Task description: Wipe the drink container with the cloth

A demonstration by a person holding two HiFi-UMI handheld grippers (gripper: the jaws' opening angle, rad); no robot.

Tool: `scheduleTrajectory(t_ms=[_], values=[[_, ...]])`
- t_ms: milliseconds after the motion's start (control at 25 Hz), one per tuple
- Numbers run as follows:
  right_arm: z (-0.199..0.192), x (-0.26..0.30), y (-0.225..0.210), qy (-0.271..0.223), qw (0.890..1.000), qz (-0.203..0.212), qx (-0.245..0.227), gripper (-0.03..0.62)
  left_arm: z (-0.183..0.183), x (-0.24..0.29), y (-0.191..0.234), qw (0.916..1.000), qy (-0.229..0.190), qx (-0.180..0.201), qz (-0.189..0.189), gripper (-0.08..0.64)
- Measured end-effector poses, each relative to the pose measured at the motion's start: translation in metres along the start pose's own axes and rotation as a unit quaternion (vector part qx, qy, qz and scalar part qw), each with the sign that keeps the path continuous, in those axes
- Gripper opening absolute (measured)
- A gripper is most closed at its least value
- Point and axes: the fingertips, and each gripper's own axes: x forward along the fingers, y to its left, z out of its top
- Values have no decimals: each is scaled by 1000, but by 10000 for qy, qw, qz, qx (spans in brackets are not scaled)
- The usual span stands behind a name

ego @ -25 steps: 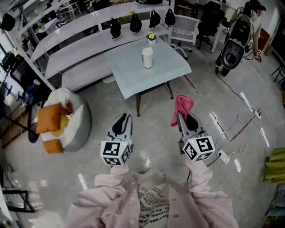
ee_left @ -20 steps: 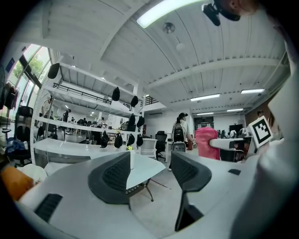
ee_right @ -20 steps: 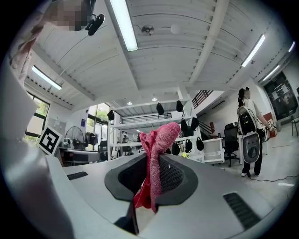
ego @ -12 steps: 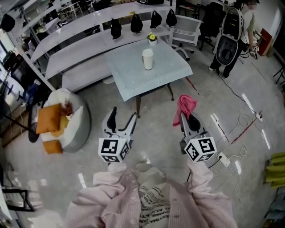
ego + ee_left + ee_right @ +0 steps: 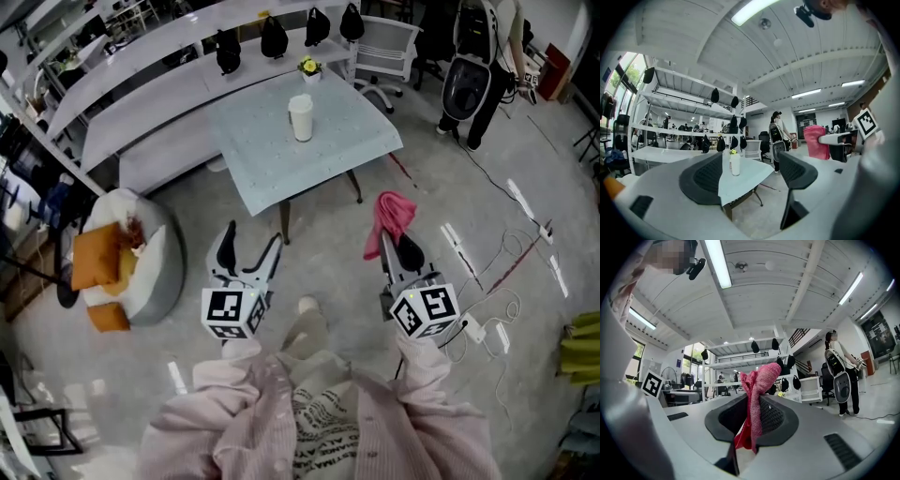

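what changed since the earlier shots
The left tongs have just been opening, from shut to wide apart, with nothing between them. The person's foot has come into the head view. The right tongs stay shut on the pink cloth; the cup stays on the table.

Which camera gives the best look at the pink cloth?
The right gripper view: the cloth fills the centre, pinched between the right gripper's closed jaws. The head view shows it small, standing up from that gripper. The left gripper view catches it small, at the right.
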Motion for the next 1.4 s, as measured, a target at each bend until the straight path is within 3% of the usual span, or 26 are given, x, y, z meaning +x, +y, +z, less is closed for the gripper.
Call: scheduleTrajectory(t_ms=[640, 1000, 1400], values=[[-4, 175, -68, 280, 9996, 5, -1, 54, -8, 162, 80, 9995, 276, -172, -13, 354], [-9, 223, -93, 349, 9994, -25, 52, 54, -16, 219, 95, 9987, 427, -209, -203, 354], [-28, 295, -130, 525, 9983, 116, 207, 54, -37, 284, 120, 9970, 662, -395, -64, 353]])
